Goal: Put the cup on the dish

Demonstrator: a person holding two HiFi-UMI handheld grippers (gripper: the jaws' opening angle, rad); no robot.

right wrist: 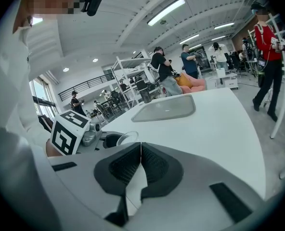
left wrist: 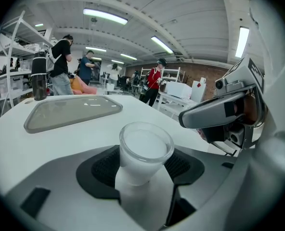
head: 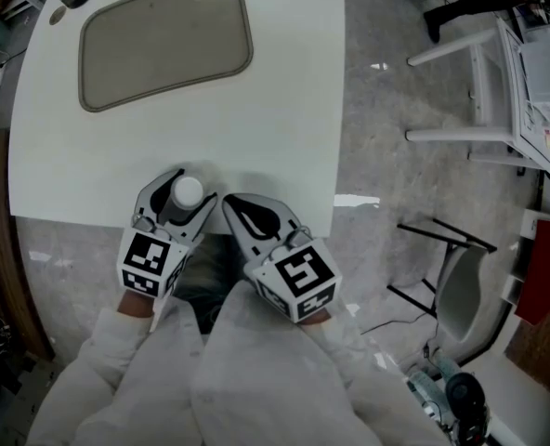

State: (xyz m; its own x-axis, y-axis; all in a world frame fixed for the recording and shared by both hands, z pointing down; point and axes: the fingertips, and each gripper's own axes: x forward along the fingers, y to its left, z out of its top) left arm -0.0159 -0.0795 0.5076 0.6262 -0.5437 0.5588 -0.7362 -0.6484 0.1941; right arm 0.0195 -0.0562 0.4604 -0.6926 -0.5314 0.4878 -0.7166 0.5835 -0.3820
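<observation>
A small white translucent cup (left wrist: pixel 141 160) stands upright between the jaws of my left gripper (head: pixel 184 200), which is shut on it near the table's front edge. From above the cup (head: pixel 188 191) shows as a white round top. The dish (head: pixel 166 39), a grey rounded-rectangular tray, lies at the far side of the white table (head: pixel 284 128), well beyond the cup; it also shows as the dish (left wrist: pixel 70 111) and the dish (right wrist: pixel 164 108). My right gripper (head: pixel 245 214) sits just right of the left one, jaws pressed together with nothing in them. The cup's rim (right wrist: pixel 121 138) peeks out to its left.
A dark flask (left wrist: pixel 38 78) stands at the table's far left corner. White racks and a chair (head: pixel 498 91) stand on the floor to the right. Several people stand in the background beyond the table.
</observation>
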